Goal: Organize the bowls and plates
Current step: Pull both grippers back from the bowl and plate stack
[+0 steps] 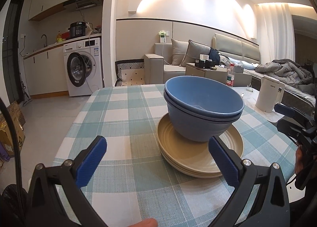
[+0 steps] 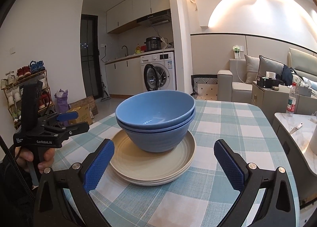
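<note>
Plates (image 1: 200,159) hide most of their number: from either wrist camera the beige stack shows only ribbed rims, three layers by the look of the near edge, and the exact count is hard to make out. The base of the lower blue bowl covers the stack's middle. Two blue bowls (image 1: 204,106) sit nested there, upright, the upper one tilted slightly in the lower; its inside is smooth and carries a small glint of light in the right wrist view.

The whole pile stands on the tabletop (image 1: 122,112), on a teal-and-white checked cloth, toward the right half in the left wrist view and near the middle in the right wrist view.

The left tongs (image 1: 156,161) have their blue pads spread wide apart, empty, low over the cloth just near of the plates; the right pad overlaps the plates' rim in the picture, and whether it touches cannot be told. The right tongs (image 2: 163,164) are likewise wide apart and hold nothing, framing the pile from the near side.

In the right wrist view the left tongs appear again at far left, held by a hand (image 2: 40,159). In the left wrist view the right tongs are cut off by the right edge. A white kettle (image 1: 270,96) stands beyond on the right, and a water bottle (image 1: 230,76) farther off.
</note>
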### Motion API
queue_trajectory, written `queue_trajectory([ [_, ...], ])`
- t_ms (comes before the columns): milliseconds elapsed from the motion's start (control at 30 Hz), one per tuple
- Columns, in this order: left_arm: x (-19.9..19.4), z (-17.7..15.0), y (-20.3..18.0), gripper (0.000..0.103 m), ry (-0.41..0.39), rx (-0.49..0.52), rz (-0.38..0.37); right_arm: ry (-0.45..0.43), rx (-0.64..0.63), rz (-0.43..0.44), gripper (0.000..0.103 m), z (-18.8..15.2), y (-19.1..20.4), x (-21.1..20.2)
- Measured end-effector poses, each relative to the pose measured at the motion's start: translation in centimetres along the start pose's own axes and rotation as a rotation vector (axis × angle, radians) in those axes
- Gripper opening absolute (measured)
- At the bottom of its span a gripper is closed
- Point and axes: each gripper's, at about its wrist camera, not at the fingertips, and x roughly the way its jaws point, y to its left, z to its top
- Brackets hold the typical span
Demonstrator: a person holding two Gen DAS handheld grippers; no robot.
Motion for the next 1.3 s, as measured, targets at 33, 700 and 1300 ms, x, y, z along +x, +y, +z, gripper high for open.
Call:
queue_trajectory([
  [33,0.0,-0.05,-0.02,0.103,-0.001,0.002,-0.002,-0.006,-0.003,-0.002,0.102,-0.03,0.07,-0.11],
  [700,-0.63,-0.14,-0.3,0.103,-0.016,0.024,-0.007,-0.025,-0.012,0.009,0.102,-0.1,0.47,-0.38],
  [1300,-0.86,-0.01,-0.25,0.103,-0.016,0.022,-0.013,-0.028,-0.012,0.009,0.102,-0.19,0.49,-0.43],
])
